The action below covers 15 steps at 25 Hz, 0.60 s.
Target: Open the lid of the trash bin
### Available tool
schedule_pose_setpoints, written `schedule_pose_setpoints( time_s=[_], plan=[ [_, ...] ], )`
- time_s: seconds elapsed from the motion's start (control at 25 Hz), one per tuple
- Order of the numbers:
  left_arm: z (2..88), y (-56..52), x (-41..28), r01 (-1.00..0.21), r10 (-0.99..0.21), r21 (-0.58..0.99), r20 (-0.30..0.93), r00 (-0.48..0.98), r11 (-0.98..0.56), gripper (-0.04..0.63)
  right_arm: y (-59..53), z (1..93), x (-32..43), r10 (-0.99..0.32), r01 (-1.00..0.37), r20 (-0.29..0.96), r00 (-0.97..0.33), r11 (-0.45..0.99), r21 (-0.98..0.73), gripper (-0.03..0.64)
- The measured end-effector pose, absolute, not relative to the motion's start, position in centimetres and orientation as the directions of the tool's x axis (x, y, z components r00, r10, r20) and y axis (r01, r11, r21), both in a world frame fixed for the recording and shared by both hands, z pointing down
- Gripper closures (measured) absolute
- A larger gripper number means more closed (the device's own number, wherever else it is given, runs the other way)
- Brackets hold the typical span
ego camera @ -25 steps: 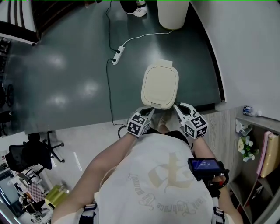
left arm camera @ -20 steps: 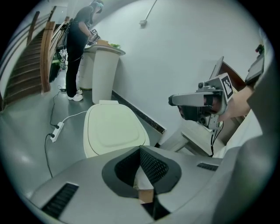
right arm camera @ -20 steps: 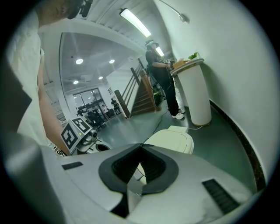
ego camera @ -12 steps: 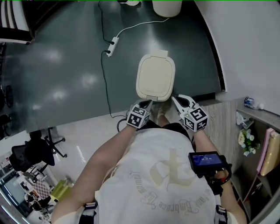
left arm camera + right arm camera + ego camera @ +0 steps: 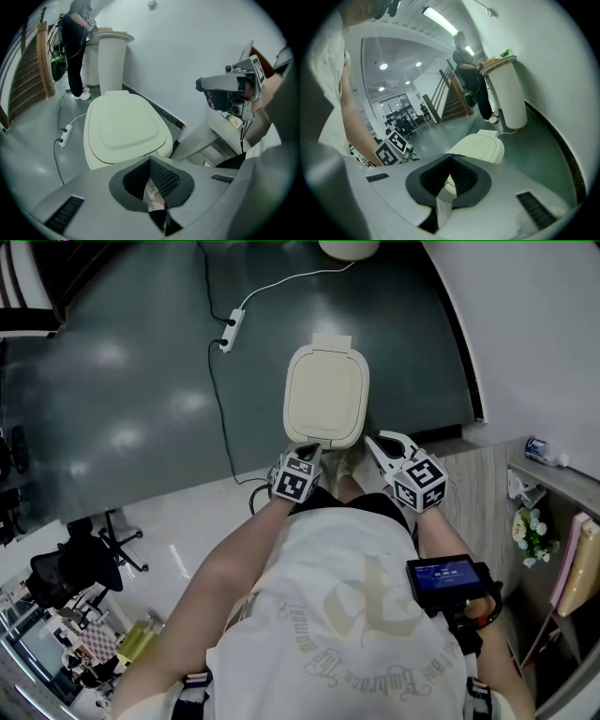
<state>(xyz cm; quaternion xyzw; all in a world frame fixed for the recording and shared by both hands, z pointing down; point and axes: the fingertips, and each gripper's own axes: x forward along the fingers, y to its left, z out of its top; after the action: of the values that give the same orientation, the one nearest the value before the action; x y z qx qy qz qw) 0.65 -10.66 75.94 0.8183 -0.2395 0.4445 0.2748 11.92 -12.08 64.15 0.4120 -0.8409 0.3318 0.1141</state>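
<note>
**Dark green floor (image 5: 141,381), trash bin lid (image 5: 325,395) shut**

Approach step. Left tool (image 5: 309,449) and right tool (image 5: 380,442), both clenched empty, hover by the lid's rim at seven and five o'clock. Next, a tip must hook under it.

The floor (image 5: 141,409) ahead of my left tool (image 5: 308,450) and right tool (image 5: 376,442) is dark green and glossy, and it is pale beneath them. The cream trash bin (image 5: 325,396) stands shut on it, just beyond both tips. Farther out, left of the left tool, lies a white power strip (image 5: 229,330), with a black cable (image 5: 217,418) running back toward me. An office chair (image 5: 80,563) stands on the pale part, well off to the left.
</note>
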Motion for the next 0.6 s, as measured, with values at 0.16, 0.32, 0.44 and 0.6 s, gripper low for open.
schedule_pose_setpoints(
  time_s=[0.16,0.32,0.44,0.6],
  plan=[
    [77.1,-10.6,0.6,-0.651,-0.142,0.228,0.874,0.464,-0.724,0.583,-12.3,64.3,12.2,-0.615,-0.766,0.465,-0.637,0.441,-0.468,0.612],
    [77.6,-10.5,0.7,-0.658,-0.130,0.229,0.884,0.449,-0.718,0.583,-12.3,64.6,12.5,-0.613,-0.767,0.469,-0.636,0.435,-0.471,0.612],
    [77.8,-10.6,0.7,-0.654,-0.129,0.233,0.880,0.456,-0.720,0.583,-12.3,64.9,12.6,-0.612,-0.768,0.471,-0.635,0.431,-0.474,0.612],
    [78.0,-10.4,0.7,-0.646,-0.113,0.238,0.884,0.453,-0.725,0.583,-12.2,65.3,12.6,-0.610,-0.768,0.475,-0.634,0.427,-0.477,0.612]
  ],
)
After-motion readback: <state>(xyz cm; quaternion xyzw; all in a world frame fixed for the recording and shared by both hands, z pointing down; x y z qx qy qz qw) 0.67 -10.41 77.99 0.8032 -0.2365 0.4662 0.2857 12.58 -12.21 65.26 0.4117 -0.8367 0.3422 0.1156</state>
